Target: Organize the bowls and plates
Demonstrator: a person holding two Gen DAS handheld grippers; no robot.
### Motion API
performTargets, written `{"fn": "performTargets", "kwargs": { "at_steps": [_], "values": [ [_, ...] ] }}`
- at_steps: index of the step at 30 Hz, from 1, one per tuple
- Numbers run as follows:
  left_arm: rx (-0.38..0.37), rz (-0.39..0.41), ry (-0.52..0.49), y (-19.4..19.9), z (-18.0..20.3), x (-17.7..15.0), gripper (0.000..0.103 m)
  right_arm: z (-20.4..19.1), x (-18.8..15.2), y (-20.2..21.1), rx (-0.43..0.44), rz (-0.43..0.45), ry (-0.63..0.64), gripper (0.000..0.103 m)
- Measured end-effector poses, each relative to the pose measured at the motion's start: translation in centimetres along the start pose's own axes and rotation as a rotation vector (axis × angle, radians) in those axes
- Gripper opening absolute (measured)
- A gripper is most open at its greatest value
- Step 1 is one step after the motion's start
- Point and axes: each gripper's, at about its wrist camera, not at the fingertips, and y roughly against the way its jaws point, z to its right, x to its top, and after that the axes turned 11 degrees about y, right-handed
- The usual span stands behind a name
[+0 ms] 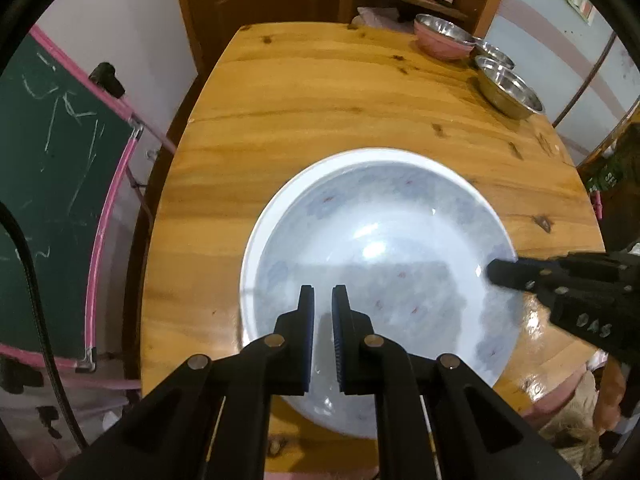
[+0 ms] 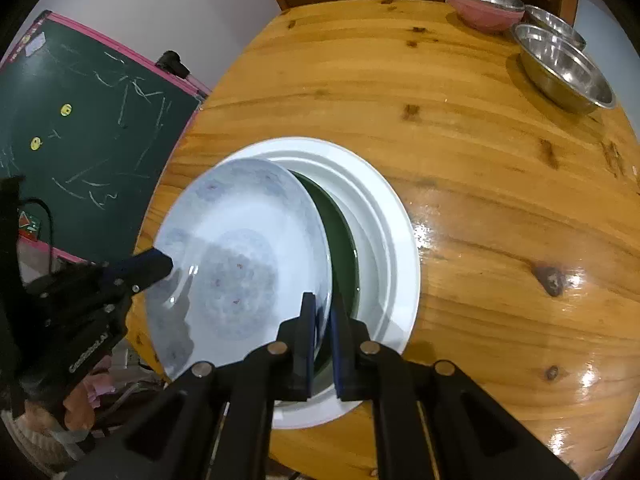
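A white plate with a faint blue pattern hangs over the wooden table, held by its rim from two sides. My left gripper is shut on its near-left rim. My right gripper is shut on the opposite rim. In the right wrist view the plate sits tilted just above a stack of white plates with a dark green plate on top. The left wrist view hides that stack behind the held plate.
At the table's far right stand a pink bowl with a steel bowl nested in it and two more steel bowls. A green chalkboard with a pink frame stands left of the table edge.
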Motion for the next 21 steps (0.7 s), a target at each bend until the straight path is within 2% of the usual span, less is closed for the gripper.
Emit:
{"fn": "performTargets", "kwargs": {
  "at_steps": [4,13,21],
  "values": [
    [0.005,-0.005,-0.005,-0.4,-0.2,0.0,0.007,0.5,-0.3,-0.6,0.02,-0.02,-0.039,0.007],
    [0.007,0.0,0.017,-0.8,-0.5,0.6,0.007,1.6,-0.2,-0.6,0.002,0.0,-0.086,0.007],
    [-0.002,0.015,0.019,-0.4,-0.2,0.8,0.007,1.1,0.2,-0.7,-0.069,-0.017,-0.039,0.009]
  ]
}}
